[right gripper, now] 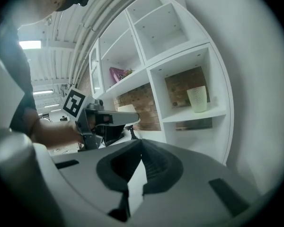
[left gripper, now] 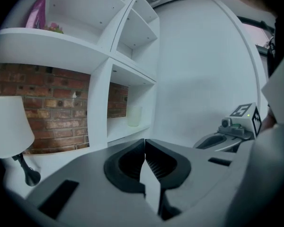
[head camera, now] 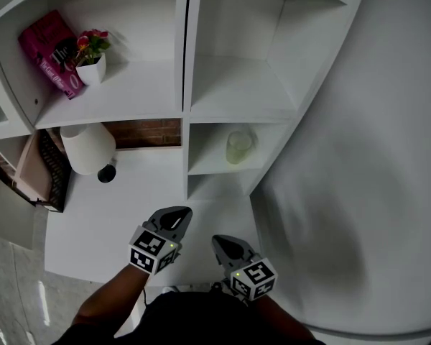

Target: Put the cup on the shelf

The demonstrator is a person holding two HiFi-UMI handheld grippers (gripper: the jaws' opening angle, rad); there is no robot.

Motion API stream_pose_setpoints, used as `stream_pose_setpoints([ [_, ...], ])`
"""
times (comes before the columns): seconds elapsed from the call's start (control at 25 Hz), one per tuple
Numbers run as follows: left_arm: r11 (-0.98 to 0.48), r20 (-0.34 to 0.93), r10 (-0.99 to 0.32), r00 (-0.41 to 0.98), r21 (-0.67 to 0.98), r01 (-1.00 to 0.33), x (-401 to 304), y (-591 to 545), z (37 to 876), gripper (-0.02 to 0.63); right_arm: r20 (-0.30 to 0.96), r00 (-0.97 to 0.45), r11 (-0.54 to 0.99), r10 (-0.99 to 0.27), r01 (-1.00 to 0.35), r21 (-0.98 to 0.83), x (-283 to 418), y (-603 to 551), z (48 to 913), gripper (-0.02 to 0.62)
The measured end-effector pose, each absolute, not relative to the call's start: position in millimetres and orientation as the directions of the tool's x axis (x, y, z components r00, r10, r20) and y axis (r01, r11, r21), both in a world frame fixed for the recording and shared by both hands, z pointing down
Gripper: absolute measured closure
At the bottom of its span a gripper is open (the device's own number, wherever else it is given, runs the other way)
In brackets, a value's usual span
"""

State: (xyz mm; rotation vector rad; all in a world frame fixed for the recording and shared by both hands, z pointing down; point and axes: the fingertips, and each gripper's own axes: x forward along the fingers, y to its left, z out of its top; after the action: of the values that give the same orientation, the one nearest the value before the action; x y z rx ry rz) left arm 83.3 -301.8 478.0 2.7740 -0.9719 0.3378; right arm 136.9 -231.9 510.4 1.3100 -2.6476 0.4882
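One pale cup (head camera: 238,148) stands alone in the lower right box of the white shelf (head camera: 185,85); two claws hang over the white worktop (head camera: 108,221), well apart from the cup; the left claw (head camera: 175,214) is closed tight with nothing in it; the right claw (head camera: 223,243) is closed and empty too; one lamp (head camera: 88,148) stands on the worktop; one pink book (head camera: 52,52) and one flower pot (head camera: 92,67) sit on the upper shelf.

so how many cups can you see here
1: the pale green cup stands alone in a right-hand compartment of the white shelf. Compartments out of view could hide more.
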Motion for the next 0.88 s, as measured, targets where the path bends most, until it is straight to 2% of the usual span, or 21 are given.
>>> stream_pose_setpoints([
  [0.88, -0.665, 0.262, -0.689, 0.675, 0.14, -0.733, 16.5, -246.5, 490.1, 0.598, 0.265, -0.616, 0.584, -0.742, -0.788, -0.197, 121.7, -235.7, 503.9, 0.592],
])
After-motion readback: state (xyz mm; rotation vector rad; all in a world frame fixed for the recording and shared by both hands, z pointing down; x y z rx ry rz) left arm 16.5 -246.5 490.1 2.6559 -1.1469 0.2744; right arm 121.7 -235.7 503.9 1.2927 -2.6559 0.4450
